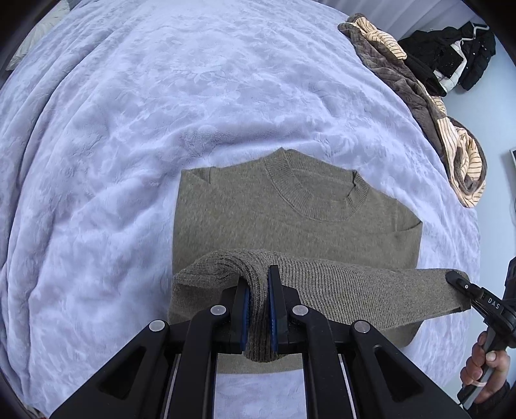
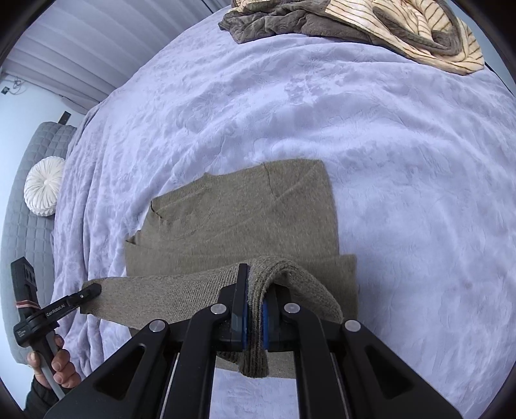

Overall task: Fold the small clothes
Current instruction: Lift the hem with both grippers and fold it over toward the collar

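An olive-green knitted sweater [image 1: 290, 219] lies flat on the pale lavender plush bedspread [image 1: 129, 129], collar far. The left gripper [image 1: 258, 290] and right gripper [image 2: 254, 290] each clamp its ribbed hem, lifted over the near body. A brown-and-striped blanket heap [image 2: 371, 22] lies far right.

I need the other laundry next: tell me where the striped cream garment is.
The striped cream garment lies tangled with a brown plush blanket on the lilac bedspread's far right edge, beyond the olive knitted sweater.
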The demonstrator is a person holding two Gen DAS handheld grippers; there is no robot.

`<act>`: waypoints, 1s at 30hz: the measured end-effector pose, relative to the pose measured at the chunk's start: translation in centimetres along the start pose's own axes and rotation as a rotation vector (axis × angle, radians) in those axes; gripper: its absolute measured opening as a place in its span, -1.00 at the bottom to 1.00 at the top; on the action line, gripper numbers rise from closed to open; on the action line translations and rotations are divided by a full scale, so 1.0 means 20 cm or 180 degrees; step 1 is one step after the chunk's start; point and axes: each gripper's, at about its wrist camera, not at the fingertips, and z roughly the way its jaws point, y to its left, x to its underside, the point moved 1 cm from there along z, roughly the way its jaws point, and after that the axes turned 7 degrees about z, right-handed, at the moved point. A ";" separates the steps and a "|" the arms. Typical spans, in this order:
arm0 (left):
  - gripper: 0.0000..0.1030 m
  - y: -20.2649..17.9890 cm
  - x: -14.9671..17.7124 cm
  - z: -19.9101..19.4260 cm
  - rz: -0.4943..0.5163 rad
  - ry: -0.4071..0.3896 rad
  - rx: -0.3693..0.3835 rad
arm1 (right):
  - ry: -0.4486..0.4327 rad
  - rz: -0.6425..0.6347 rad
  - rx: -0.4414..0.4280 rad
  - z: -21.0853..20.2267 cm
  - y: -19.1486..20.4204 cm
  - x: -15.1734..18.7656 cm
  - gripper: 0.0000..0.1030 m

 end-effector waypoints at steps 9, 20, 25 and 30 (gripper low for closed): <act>-0.79 0.03 -0.06 0.22 -0.0016 0.0196 -0.0155 | 0.0166 -0.0062 0.0209 0.25 0.00 -0.09 -0.88; -0.79 0.00 -0.09 0.34 0.0179 0.0240 -0.0337 | 0.0229 -0.0080 0.0300 0.36 -0.02 -0.14 -0.88; -0.79 0.00 -0.11 0.34 0.0229 0.0235 -0.0345 | 0.0226 -0.0084 0.0300 0.36 -0.02 -0.14 -0.88; -0.79 -0.01 -0.15 0.27 0.0237 0.0134 -0.0297 | 0.0169 -0.0130 0.0233 0.32 0.02 -0.16 -0.88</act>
